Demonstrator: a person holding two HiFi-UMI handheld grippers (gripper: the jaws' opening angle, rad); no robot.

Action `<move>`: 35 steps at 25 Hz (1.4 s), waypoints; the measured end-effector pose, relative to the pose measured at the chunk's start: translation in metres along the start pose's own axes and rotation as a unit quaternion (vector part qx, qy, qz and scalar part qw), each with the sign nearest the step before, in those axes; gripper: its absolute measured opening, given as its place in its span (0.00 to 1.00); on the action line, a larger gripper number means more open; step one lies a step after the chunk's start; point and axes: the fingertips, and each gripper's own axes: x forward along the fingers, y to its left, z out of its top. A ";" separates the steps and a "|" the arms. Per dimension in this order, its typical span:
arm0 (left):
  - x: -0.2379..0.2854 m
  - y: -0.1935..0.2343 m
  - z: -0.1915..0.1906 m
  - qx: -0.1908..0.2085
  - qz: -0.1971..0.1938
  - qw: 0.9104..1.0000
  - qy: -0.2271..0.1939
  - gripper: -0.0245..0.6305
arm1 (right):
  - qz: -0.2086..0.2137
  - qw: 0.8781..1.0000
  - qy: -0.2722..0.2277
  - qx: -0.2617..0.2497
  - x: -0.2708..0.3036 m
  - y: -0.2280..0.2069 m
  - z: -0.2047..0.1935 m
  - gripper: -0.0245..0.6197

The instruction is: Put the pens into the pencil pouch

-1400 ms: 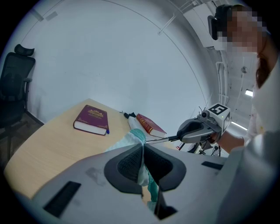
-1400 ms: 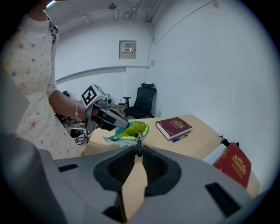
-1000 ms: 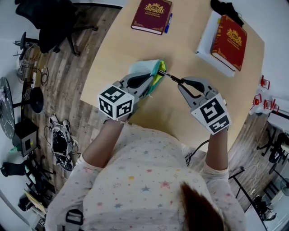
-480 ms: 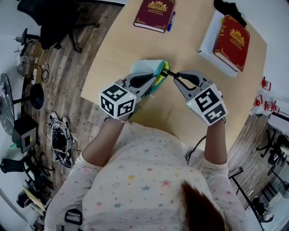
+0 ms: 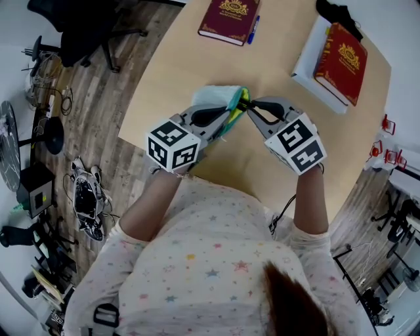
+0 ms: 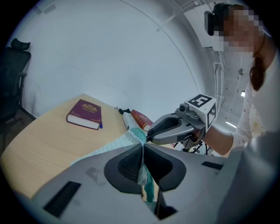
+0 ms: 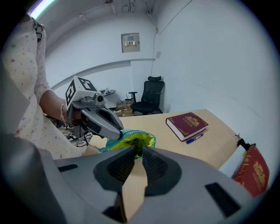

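The pencil pouch (image 5: 213, 96) is soft teal cloth; the counter (image 5: 197, 52), smooth matt wood; the left gripper (image 5: 230, 117), matt grey plastic.

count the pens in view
2: a blue pen beside the maroon book, a dark pen in the right gripper at the mouth of the pencil pouch. Others may hide inside.

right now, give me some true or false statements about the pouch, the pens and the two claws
1. The left claw is clamped on the edge of the pouch. True.
2. The right claw is empty. False: it is shut on a dark pen, whose tip is at the pouch's open mouth.
3. The blue pen is already inside the pouch. False: it lies on the table beside the maroon book.
4. The pouch is teal outside with a yellow-green lining. True.
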 end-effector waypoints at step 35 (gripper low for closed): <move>-0.005 0.000 0.004 0.007 0.006 1.000 -0.005 0.07 | -0.035 0.998 -0.034 0.029 -0.001 -0.014 0.003 0.22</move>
